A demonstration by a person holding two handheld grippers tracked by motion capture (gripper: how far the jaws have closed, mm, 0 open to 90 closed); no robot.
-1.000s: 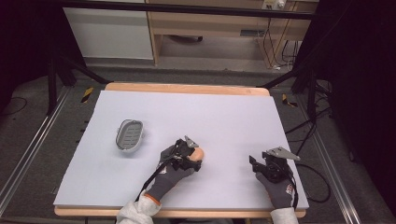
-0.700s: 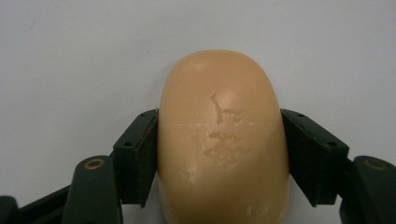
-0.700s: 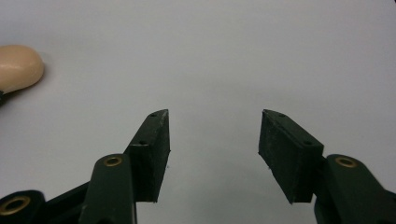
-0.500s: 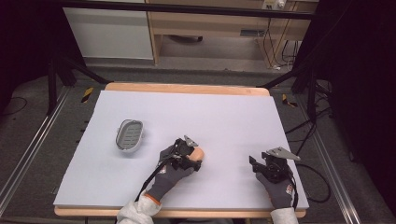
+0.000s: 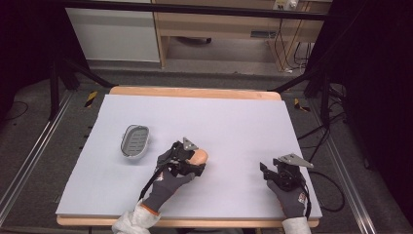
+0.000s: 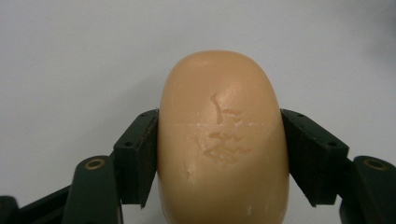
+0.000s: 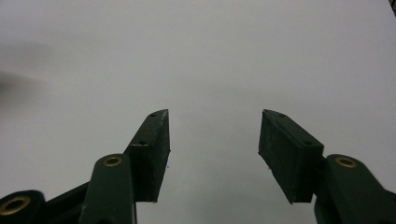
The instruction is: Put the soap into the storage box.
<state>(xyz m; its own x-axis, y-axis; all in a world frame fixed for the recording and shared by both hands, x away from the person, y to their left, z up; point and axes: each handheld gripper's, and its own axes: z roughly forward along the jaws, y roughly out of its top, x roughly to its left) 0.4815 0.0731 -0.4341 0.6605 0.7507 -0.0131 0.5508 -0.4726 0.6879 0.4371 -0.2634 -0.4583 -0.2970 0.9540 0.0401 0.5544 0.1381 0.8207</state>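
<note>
A peach-coloured oval bar of soap [image 6: 222, 140] sits between the jaws of my left gripper [image 6: 219, 154], which press on both its sides. From above, the soap [image 5: 199, 156] pokes out of the left gripper [image 5: 187, 158] near the middle of the white table. A grey soap dish [image 5: 135, 141] lies to the left of it, empty. Near the front right of the table my right gripper [image 5: 267, 171] is open; in its own view the right gripper [image 7: 214, 140] has only bare table between its jaws.
The white table cover [image 5: 234, 117] stretches wide behind both grippers. A wooden edge [image 5: 195, 91] runs along the far side. Black stand legs and cables lie on the floor to the right.
</note>
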